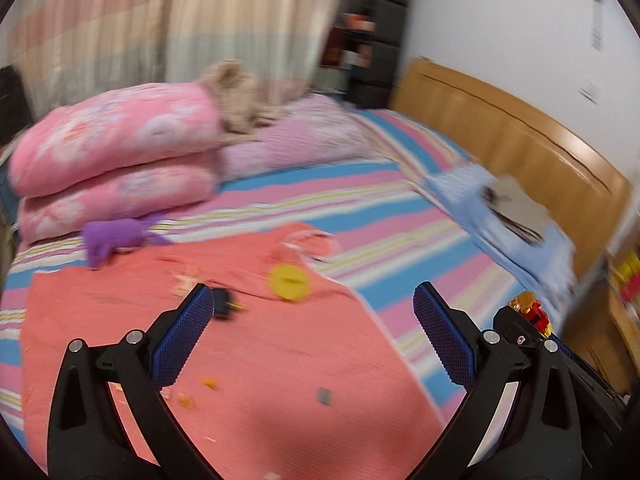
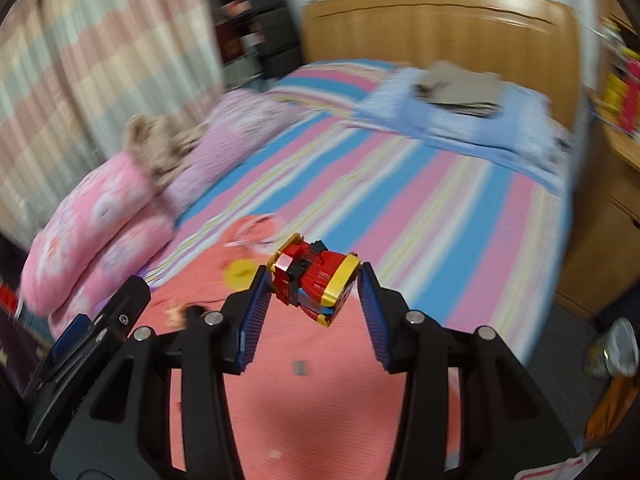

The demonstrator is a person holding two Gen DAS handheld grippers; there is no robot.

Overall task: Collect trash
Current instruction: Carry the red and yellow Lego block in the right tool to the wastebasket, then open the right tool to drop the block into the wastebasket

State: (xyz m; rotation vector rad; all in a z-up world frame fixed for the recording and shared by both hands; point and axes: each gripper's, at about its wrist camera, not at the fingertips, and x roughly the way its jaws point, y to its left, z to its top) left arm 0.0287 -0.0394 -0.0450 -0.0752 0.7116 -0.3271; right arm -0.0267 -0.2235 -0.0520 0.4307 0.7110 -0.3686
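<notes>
My left gripper (image 1: 314, 312) stands open above a salmon cloth (image 1: 280, 360) spread on the striped bed. Small litter lies on that cloth: a yellow disc (image 1: 289, 282), a black piece (image 1: 222, 304) by the left fingertip, orange crumbs (image 1: 208, 382) and a grey chip (image 1: 325, 396). My right gripper (image 2: 314, 270) is shut on a red and yellow brick toy (image 2: 316, 284), held above the cloth. The same toy (image 1: 530, 310) shows at the right edge of the left wrist view. Both views are motion-blurred.
Folded pink quilts (image 1: 116, 160) and a purple plush (image 1: 114, 238) lie at the left. A folded blue cloth (image 2: 460, 120) sits by the wooden headboard (image 2: 440, 28). Striped curtains (image 1: 160, 20) hang behind. A wooden cabinet (image 2: 600, 220) and a can (image 2: 618, 348) on the floor are to the right.
</notes>
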